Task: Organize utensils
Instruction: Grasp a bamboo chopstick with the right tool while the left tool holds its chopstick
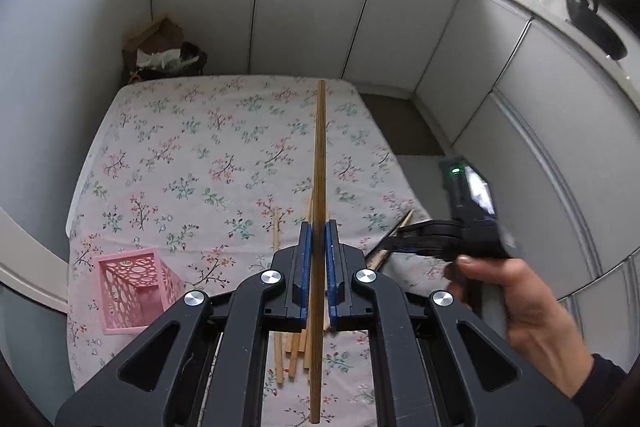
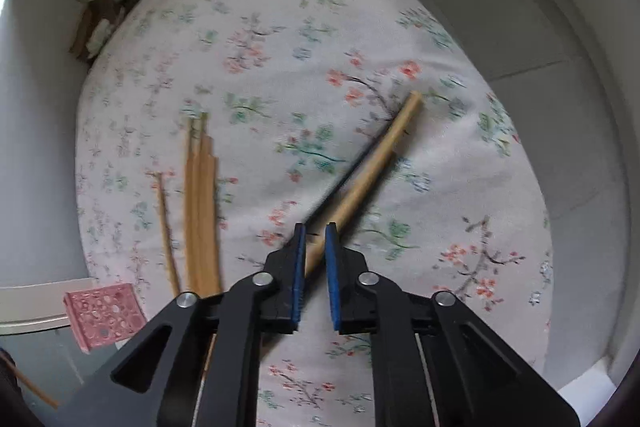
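At the near left of the floral tablecloth [image 1: 192, 147] stands the pink perforated holder [image 1: 132, 291], open at the top and, by the task, probably where the sticks belong; it looks like thin plastic, light enough to tip or slide if a stick is pushed in at a slant. To its right, lying flat on the cloth, is the loose bundle of chopsticks [image 2: 200, 203], side by side and running near to far, with one thinner stick a little apart on the left. They are slim, stiff, dry wood, very light and smooth, so they should roll easily; taking one near its middle would keep it from swinging. Directly above that bundle the left gripper [image 1: 319, 243] is clamped on a single long chopstick [image 1: 319, 163], the blue pads pressing it from both sides somewhat nearer its near end than its middle, so the far part reaches well out over the cloth and could droop or twist in the grip. Further right, a thicker pale stick [image 2: 376, 155] lies slantwise from near-left to far-right; another stick beneath it shows only in part. The right gripper [image 2: 316, 259], held by the person's hand [image 1: 516, 299], points steeply down over its near end. Its jaws are drawn nearly together around that end, though blur leaves it uncertain whether the pads truly pinch the wood.
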Available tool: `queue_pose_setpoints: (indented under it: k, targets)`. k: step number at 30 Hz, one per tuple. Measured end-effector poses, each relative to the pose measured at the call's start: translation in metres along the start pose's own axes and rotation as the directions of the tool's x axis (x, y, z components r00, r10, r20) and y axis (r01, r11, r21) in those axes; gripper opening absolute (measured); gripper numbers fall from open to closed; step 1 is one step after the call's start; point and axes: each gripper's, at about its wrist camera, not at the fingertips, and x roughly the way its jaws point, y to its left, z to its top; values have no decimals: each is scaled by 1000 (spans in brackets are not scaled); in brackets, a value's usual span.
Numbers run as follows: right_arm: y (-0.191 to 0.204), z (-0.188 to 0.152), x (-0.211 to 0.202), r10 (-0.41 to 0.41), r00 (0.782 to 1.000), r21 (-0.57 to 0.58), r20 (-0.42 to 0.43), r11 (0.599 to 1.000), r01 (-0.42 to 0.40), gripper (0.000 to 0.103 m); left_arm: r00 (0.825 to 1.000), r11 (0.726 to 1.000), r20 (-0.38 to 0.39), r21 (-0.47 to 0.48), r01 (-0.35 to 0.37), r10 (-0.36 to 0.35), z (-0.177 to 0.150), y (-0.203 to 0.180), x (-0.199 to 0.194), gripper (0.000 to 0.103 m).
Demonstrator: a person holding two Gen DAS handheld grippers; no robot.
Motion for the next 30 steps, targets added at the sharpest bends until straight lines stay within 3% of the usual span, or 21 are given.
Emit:
queue_pose_setpoints:
  k: [5,7,14,18,21,25,26,29,30]
  targets:
    - [3,-1,10,-13,1000,37,-13,999,13,6,999,1000,22,-4,28,-28,2,3,-6,6]
    - [-1,-5,9,-24,999,56,-28,998,25,13,999,999,21,-12,46,-46,2,4,-5,6]
    - [-2,-9,1,12,999,100,-39,995,-8,16,997,998,51,-3,62,-61,0,6,-16,6]
    - [-18,-8,-2,22,999,131,-44,991,-16,12,996,998,56,5,66,-66,0,5,-18,6]
    - [-16,-10,-16,41,999,146,-20,989,-38,17,996,998,52,5,69,-70,-1,5,-18,6]
    - [-31,-11,-10,-16,999,175,-44,984,24,17,996,997,59,19,72,-73,0,4,-21,6]
    - [-33,-11,-11,0,999,188,-35,982,7,14,996,997,57,18,73,-74,-1,3,-20,6]
    - [-32,-6,-8,3,1000,167,-21,986,1,17,995,997,54,16,78,-79,-1,2,-20,6]
    - [-34,-4,-3,-16,1000,157,-20,987,19,11,996,997,55,20,76,-77,-2,1,-19,6]
